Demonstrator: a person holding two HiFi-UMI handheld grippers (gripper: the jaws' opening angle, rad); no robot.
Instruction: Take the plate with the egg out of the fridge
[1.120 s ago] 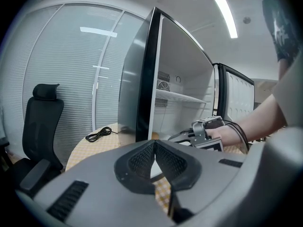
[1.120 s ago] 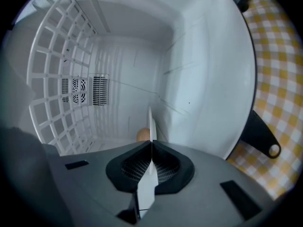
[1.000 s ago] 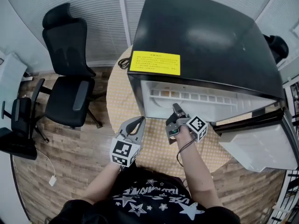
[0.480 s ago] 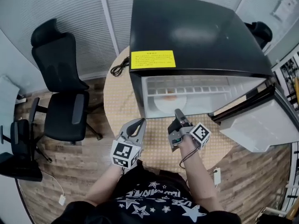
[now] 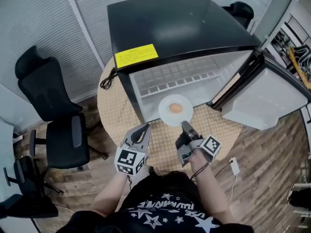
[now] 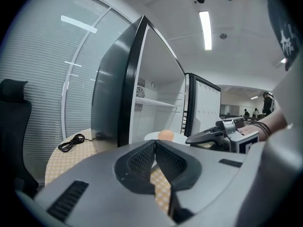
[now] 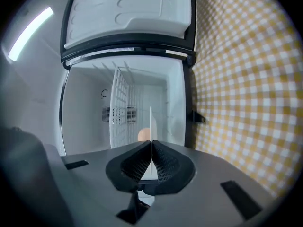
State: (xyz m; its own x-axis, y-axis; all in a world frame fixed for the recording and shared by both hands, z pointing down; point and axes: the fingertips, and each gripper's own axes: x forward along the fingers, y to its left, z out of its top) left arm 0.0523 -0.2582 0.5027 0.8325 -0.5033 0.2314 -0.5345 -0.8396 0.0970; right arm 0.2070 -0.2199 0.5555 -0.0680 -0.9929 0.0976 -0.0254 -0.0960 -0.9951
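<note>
A white plate (image 5: 166, 115) carrying a brown egg (image 5: 176, 108) hangs at the mouth of the open black fridge (image 5: 180, 28), over the checked table (image 5: 114, 110). My right gripper (image 5: 184, 125) is shut on the plate's near rim. In the right gripper view the plate (image 7: 151, 122) stands edge-on between the closed jaws of the right gripper (image 7: 152, 144), with the egg (image 7: 143, 135) just to its left. My left gripper (image 5: 145, 127) sits to the left of the plate, shut and empty. From the left gripper (image 6: 154, 144) view I see the egg (image 6: 165, 135) beyond its tips.
The fridge door (image 5: 265, 101) stands swung open to the right. A black cable (image 5: 108, 79) lies on the table left of the fridge. A black office chair (image 5: 53, 106) stands at the left, and a white adapter (image 5: 234, 165) lies on the wooden floor at the right.
The right gripper has drawn the plate with the egg from deep in the fridge out to its mouth. The left gripper has barely shifted.
</note>
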